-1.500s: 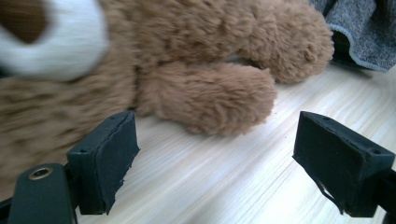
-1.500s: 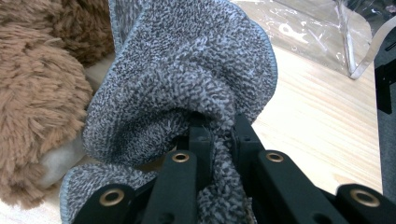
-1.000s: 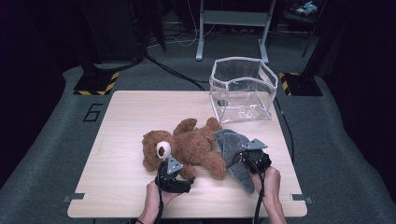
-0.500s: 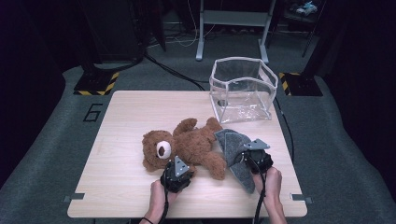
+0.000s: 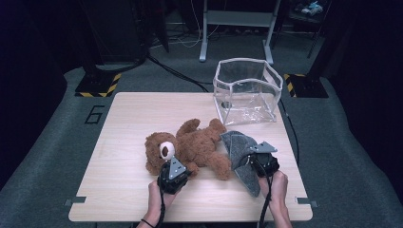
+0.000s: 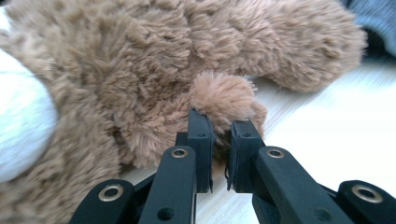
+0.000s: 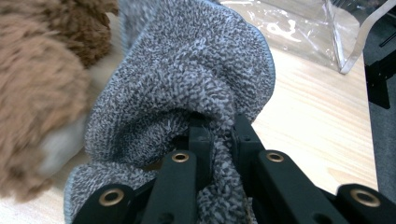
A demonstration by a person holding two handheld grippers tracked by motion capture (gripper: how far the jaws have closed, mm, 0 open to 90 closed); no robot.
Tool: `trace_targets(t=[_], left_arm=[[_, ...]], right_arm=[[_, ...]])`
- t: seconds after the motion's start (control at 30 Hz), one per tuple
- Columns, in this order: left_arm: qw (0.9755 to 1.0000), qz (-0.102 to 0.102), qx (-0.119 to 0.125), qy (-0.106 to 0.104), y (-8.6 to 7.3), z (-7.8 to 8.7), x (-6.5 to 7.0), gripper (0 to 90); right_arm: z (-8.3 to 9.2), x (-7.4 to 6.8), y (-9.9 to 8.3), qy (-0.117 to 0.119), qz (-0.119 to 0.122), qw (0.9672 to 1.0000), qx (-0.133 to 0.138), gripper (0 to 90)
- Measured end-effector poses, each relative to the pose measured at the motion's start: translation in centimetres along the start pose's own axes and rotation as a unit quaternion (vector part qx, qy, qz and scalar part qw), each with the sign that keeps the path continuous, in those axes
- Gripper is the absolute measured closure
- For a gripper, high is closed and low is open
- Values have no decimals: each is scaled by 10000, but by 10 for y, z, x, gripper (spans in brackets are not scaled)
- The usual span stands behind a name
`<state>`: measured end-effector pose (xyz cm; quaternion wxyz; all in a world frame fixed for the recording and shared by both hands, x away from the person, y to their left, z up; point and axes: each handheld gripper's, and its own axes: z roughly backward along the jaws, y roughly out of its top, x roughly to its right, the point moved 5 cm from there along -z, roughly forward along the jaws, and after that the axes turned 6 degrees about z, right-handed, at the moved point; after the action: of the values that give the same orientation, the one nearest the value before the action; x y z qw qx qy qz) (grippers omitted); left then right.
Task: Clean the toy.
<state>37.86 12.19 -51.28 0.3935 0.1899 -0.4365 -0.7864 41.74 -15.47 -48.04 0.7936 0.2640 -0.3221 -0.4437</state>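
Note:
A brown teddy bear (image 5: 192, 149) lies on its back across the middle of the wooden table (image 5: 128, 123), head to the left. My left gripper (image 5: 174, 172) sits at its near side; its jaws have just been closing and now pinch the bear's fluffy paw (image 6: 224, 95) between the pads. A grey knitted cloth (image 5: 240, 152) lies just right of the bear. My right gripper (image 5: 259, 159) is shut on a bunched fold of that grey cloth (image 7: 196, 84), lifting it a little.
A clear plastic bag-like container (image 5: 246, 90) stands open at the table's far right. A number 6 (image 5: 95, 114) is marked at the far left of the tabletop. Stands and cables sit on the dark floor behind.
The left gripper slid slightly right along the bear's near side and its jaws closed onto the paw. The right gripper kept its hold on the cloth and stayed put.

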Motion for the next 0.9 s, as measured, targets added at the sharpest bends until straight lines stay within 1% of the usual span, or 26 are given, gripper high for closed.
trace_targets(t=[0.03,0.1,0.13,0.17,0.2,0.23,0.27,0.37,0.4,0.47,0.57,0.63,0.7,0.73,0.8,0.83,0.87,0.9], left_arm=[[10000,-17,47,6,3,3,0,823],[9999,-13,118,-53,9,8,-1,825],[9998,-45,191,-23,12,10,-1,826],[9997,-54,245,-45,16,13,-2,827],[9996,-44,288,-56,19,15,-2,827],[9994,-76,334,-32,23,18,-4,828],[9992,-74,376,-65,28,20,-5,829],[9986,-128,513,-86,43,28,-11,830],[9984,-125,531,-122,48,30,-14,830],[9981,-138,588,-105,58,33,-20,830],[9983,-129,541,-173,68,36,-28,831],[9984,-114,499,-228,71,36,-32,831],[9984,-83,471,-284,73,36,-35,831],[9984,-52,482,-289,74,36,-36,831],[9984,-14,439,-362,76,37,-39,831],[9983,-12,450,-361,77,37,-40,831],[9983,32,453,-375,77,37,-41,830],[9984,11,419,-388,78,38,-42,830]], right_arm=[[0,1,1,7,43,10000,13,824],[2,1,4,-20,83,9999,78,824],[3,1,4,18,99,9999,56,824],[4,1,6,15,64,9999,107,824],[6,2,8,15,111,9998,156,825],[7,2,10,2,99,9998,190,825],[9,2,11,11,109,9997,209,825],[13,2,16,0,151,9995,294,825],[15,2,18,6,142,9994,323,825],[18,1,20,36,125,9992,375,824],[21,0,25,103,144,9986,494,825],[24,-1,28,204,89,9981,583,824],[26,-2,33,273,119,9972,691,825],[28,-4,35,334,67,9968,726,825],[32,-6,42,408,77,9955,848,825],[34,-8,47,447,78,9946,930,825],[37,-9,52,461,141,9936,1023,825],[41,-12,57,478,145,9925,1111,825]])
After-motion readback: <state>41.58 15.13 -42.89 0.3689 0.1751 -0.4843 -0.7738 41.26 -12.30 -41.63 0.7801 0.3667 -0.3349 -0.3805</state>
